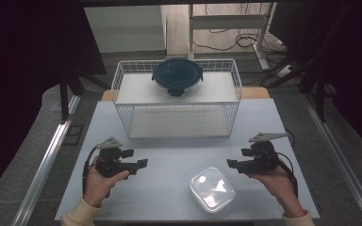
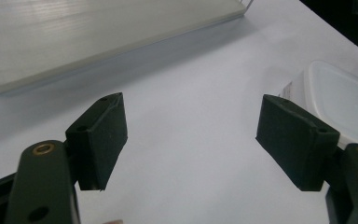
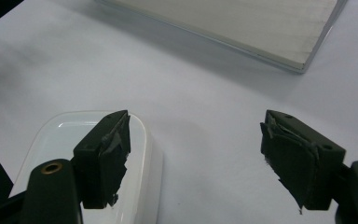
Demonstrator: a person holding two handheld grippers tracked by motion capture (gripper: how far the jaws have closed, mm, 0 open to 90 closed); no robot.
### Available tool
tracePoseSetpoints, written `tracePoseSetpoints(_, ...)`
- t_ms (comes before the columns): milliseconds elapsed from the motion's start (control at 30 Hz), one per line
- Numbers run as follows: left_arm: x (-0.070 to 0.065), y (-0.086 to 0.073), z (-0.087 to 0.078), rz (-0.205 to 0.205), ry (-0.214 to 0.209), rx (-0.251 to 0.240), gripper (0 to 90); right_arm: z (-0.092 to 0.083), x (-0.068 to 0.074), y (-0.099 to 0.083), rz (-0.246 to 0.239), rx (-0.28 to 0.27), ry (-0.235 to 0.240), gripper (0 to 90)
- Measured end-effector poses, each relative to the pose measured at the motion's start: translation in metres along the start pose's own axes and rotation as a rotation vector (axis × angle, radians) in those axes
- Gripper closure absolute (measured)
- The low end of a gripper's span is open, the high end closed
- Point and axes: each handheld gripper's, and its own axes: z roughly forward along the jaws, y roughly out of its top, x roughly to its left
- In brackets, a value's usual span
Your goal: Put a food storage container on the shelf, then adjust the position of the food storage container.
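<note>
A clear square container [image 1: 212,189] with a white lid lies near the table's front edge, between my two hands. My left gripper [image 1: 141,164] is to its left, pointing right, jaws open and empty. In the left gripper view my left gripper [image 2: 193,121] has bare table between its jaws, and the square container [image 2: 342,95] is beyond its right jaw. My right gripper [image 1: 230,163] is to the container's right, pointing left, open and empty. In the right gripper view the square container [image 3: 51,140] lies behind the left jaw of my right gripper [image 3: 196,130]. A round container with a dark blue lid [image 1: 177,76] stands on top of the wire rack [image 1: 122,89].
The white wire rack takes up the back half of the white table [image 1: 169,155]; its lower shelf [image 2: 98,37] [image 3: 242,23] is bare. A metal rail [image 1: 47,165] runs along the floor on the left, and a desk frame with cables [image 1: 226,28] stands behind.
</note>
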Motion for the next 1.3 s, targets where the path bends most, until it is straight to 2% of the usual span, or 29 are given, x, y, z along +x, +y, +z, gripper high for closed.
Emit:
tracePoseSetpoints(100, 0.002, -0.001, -0.002, -0.011, 0.027, -0.005, 22.5, -0.002, 0.0, 0.0, -0.002, -0.007, 0.005, 25.3)
tracePoseSetpoints(333, 0.005, -0.005, 0.0, -0.026, 0.02, 0.01, 22.4, -0.006, -0.003, -0.008, 0.017, 0.003, 0.004, 29.9)
tracePoseSetpoints(533, 0.011, -0.01, 0.0, -0.037, 0.031, 0.028, 22.4, -0.018, -0.003, -0.018, 0.026, 0.007, -0.007, 33.5)
tracePoseSetpoints(800, 0.011, -0.015, 0.011, -0.019, 0.03, 0.081, 22.1, -0.03, -0.002, -0.042, 0.013, 0.066, -0.019, 50.6)
tracePoseSetpoints(933, 0.01, -0.015, 0.014, -0.016, 0.025, 0.091, 22.1, -0.028, 0.005, -0.057, -0.021, 0.12, -0.019, 62.7)
tracePoseSetpoints(1033, 0.011, -0.017, 0.017, -0.032, 0.005, 0.093, 22.3, -0.024, 0.015, -0.066, -0.067, 0.182, -0.015, 70.5)
tracePoseSetpoints(1133, 0.012, -0.018, 0.018, -0.035, 0.005, 0.102, 22.4, -0.021, 0.026, -0.073, -0.114, 0.235, -0.005, 79.8)
tracePoseSetpoints(1233, 0.012, -0.018, 0.018, -0.034, 0.005, 0.1, 22.6, -0.019, 0.034, -0.079, -0.157, 0.275, 0.038, 86.8)
tracePoseSetpoints(1300, 0.012, -0.019, 0.019, -0.036, 0.006, 0.102, 22.7, -0.015, 0.041, -0.082, -0.18, 0.292, 0.08, 88.4)
